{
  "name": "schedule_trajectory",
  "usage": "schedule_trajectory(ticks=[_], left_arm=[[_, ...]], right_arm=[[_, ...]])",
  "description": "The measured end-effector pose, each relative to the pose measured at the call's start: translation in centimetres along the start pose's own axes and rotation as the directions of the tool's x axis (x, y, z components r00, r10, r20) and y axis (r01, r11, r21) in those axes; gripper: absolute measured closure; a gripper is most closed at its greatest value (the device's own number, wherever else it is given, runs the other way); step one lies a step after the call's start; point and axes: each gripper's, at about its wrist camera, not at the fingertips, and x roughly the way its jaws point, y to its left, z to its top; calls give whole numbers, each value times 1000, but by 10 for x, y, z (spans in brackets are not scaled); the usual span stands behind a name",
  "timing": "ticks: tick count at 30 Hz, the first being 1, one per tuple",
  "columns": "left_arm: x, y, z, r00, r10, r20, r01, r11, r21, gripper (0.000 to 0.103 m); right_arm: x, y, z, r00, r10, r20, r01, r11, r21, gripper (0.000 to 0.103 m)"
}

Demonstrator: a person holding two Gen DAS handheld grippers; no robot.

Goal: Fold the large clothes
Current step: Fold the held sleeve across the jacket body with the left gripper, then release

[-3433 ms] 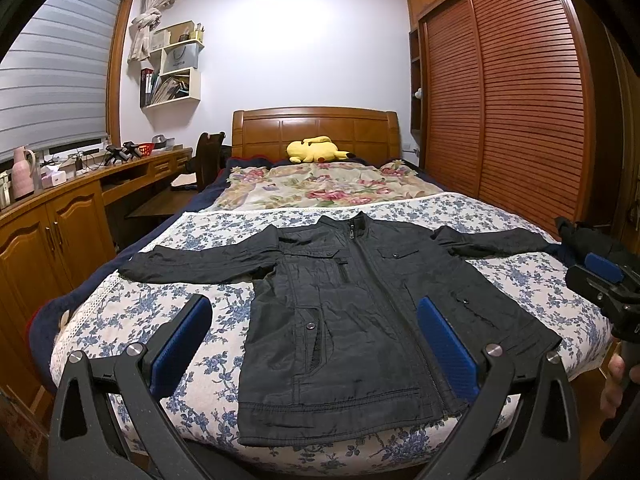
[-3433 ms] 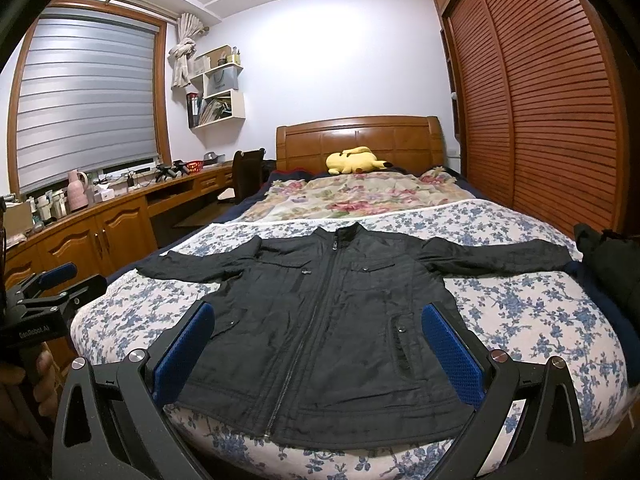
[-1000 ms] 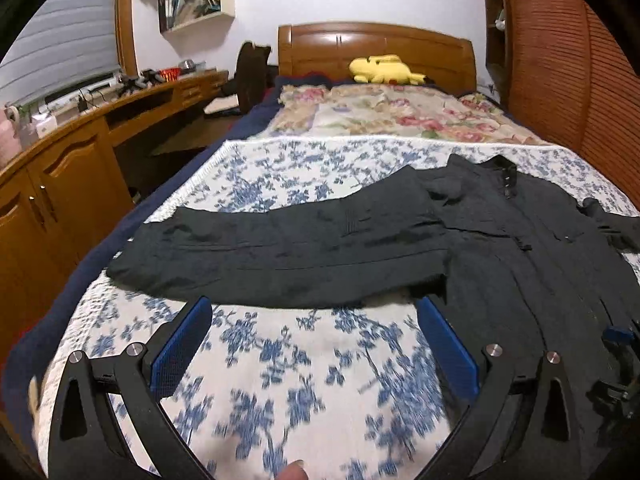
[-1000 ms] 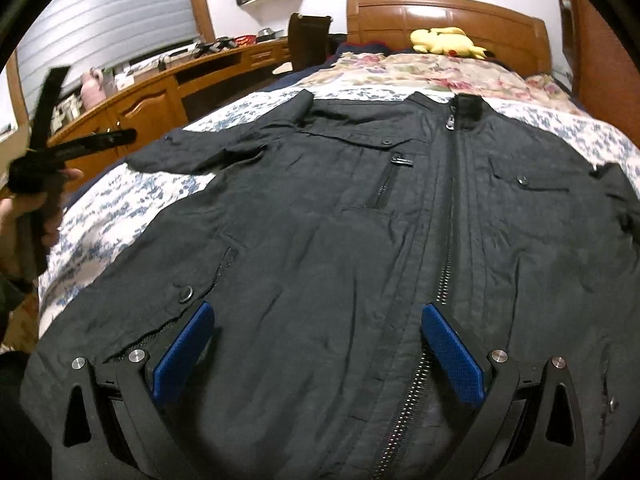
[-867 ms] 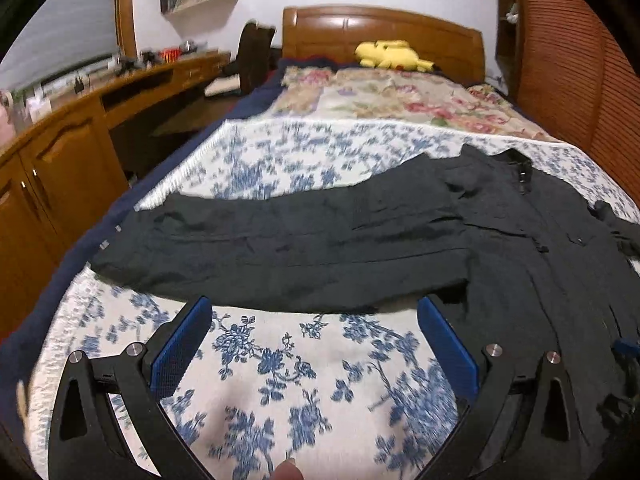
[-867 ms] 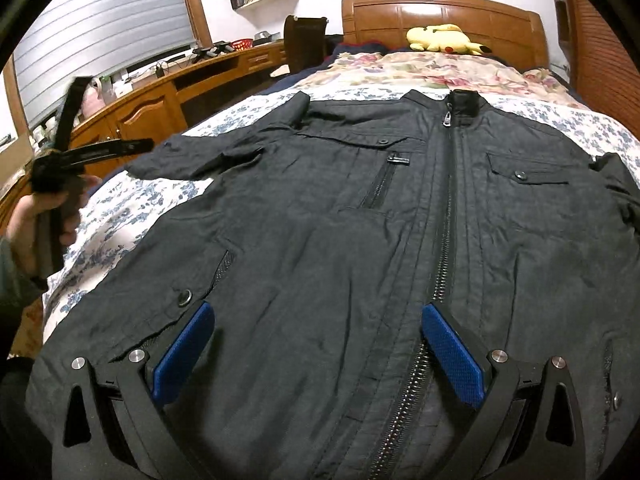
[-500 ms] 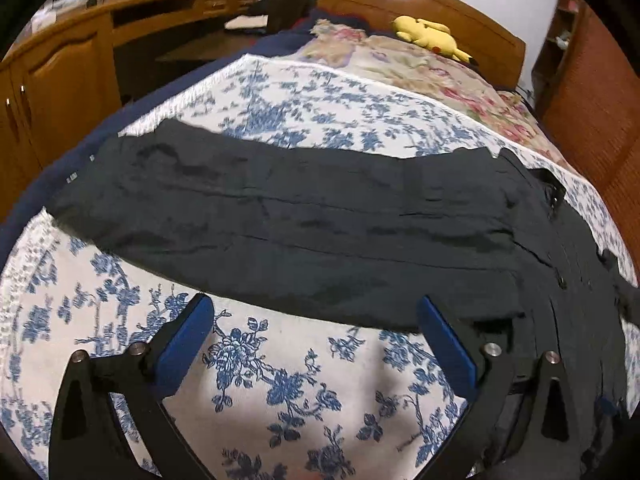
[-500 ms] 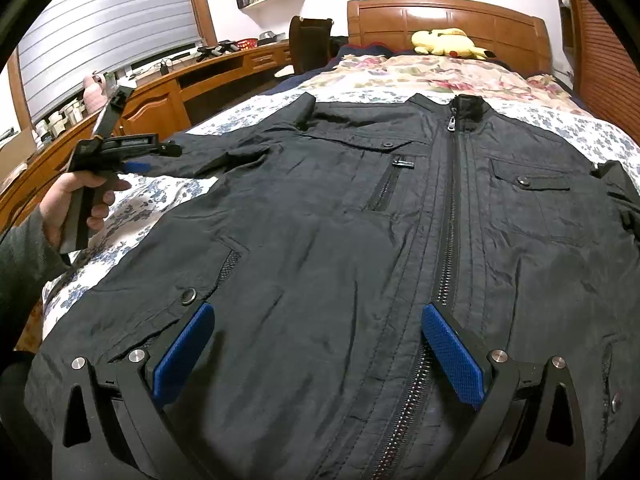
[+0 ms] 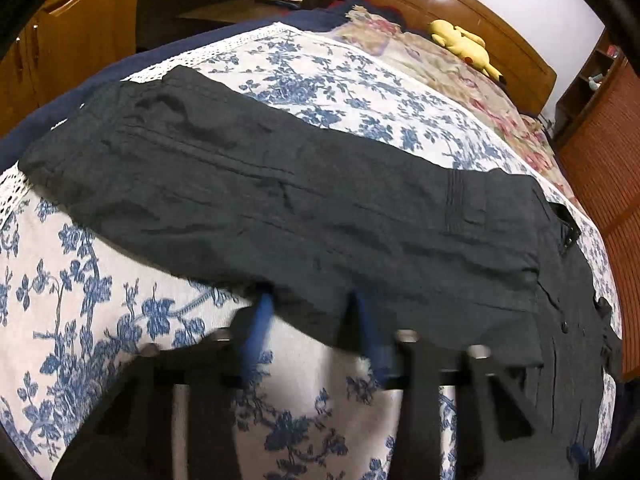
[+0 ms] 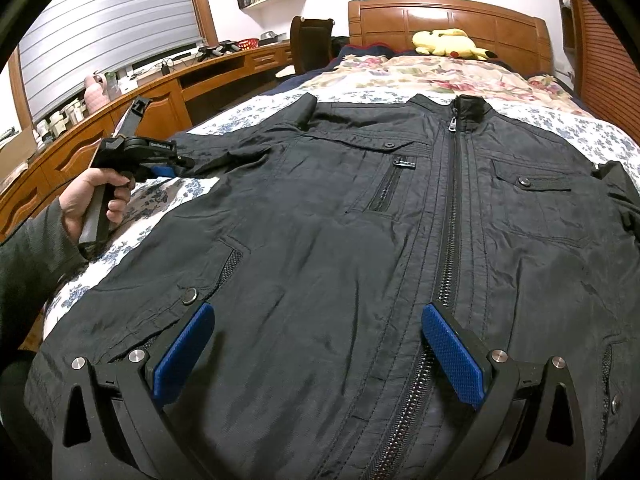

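The left gripper was at the near edge of the jacket's outstretched sleeve, its jaws closing with the sleeve hem between the blue pads. Motion blur obscured the contact, so whether the pads had yet pinched the cloth could not be confirmed; they appeared not fully seated. The right gripper hovered over the lower front of the black jacket, jaws spread wide and holding nothing, with the zip running just inside its right pad.

The jacket lay flat, front up and zipped, across the floral bedspread, collar toward the far headboard. The sleeve extended left toward the bed's edge. A yellow plush toy sat well beyond, near the pillows.

Judgement: the step in hand was securing the sleeve for folding inward over the body. To do it well, the pads should take both layers of the sleeve edge fully before any lift, then carry it low and straight across, so the shoulder seam creases cleanly and the body stays undisturbed.
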Motion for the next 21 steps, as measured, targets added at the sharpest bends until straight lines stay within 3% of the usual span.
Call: schedule_trajectory(ticks=[1, 4, 11, 17, 21], left_arm=[[1, 2, 1, 1000, -12, 1, 12, 1000, -4, 89], [1, 0, 4, 998, -57, -2, 57, 998, -4, 99], [-52, -58, 0, 991, -28, 131, 5, 985, 172, 100], [-108, -143, -38, 976, -143, 165, 76, 931, 358, 100], [-139, -186, -69, 960, -225, 165, 131, 886, 445, 100]], right_arm=[[0, 0, 0, 1000, 1, 0, -1, 1000, 0, 0], [0, 0, 0, 1000, 1, 1, -1, 1000, 0, 0], [-1, -2, 1, 1000, 22, 3, -22, 1000, 11, 0], [-13, -24, 0, 997, 73, 12, -74, 995, 72, 0], [-28, -33, -3, 998, 38, 43, -40, 997, 61, 0]])
